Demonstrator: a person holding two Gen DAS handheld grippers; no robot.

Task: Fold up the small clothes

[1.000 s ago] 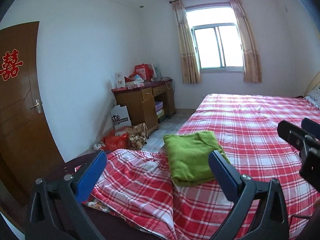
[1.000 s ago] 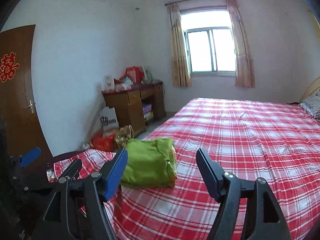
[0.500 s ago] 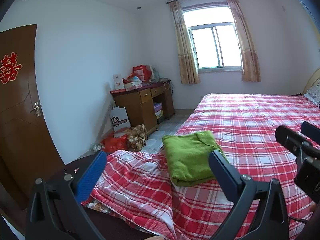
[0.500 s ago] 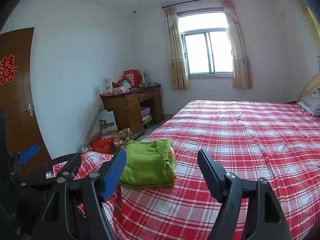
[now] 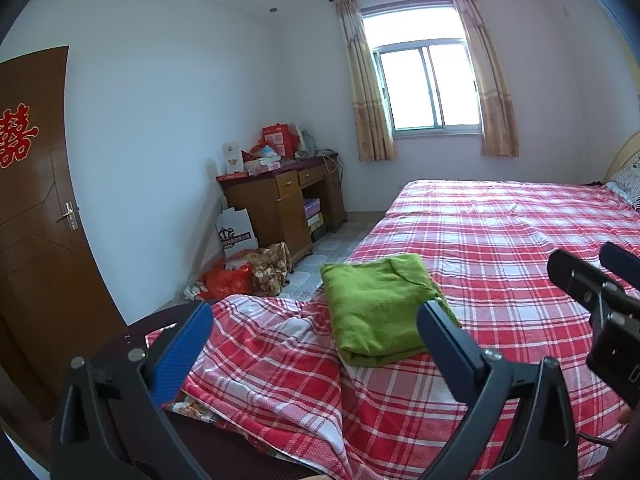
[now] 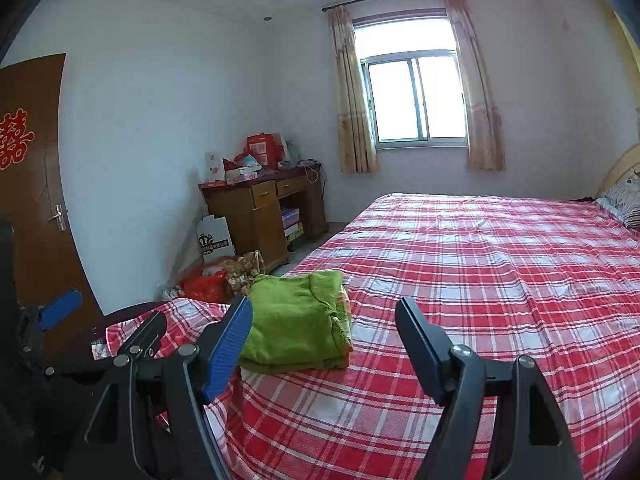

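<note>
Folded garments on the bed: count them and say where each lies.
1. A folded green garment lies on the plaid bed near its foot corner, desk side. Both grippers open, apart from it. Layers inside could hide more.

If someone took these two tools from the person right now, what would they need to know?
Left tool: open, empty, held above the near corner of the bed.
Right tool: open, empty, held above the bed too.
Green garment: lies folded in a neat stack on the plaid sheet near the bed's corner; neither tool touches it.
Done: this garment looks folded.
Left: no other small clothes show in either view, so probably nothing more to fold, unless more lie out of sight.
</note>
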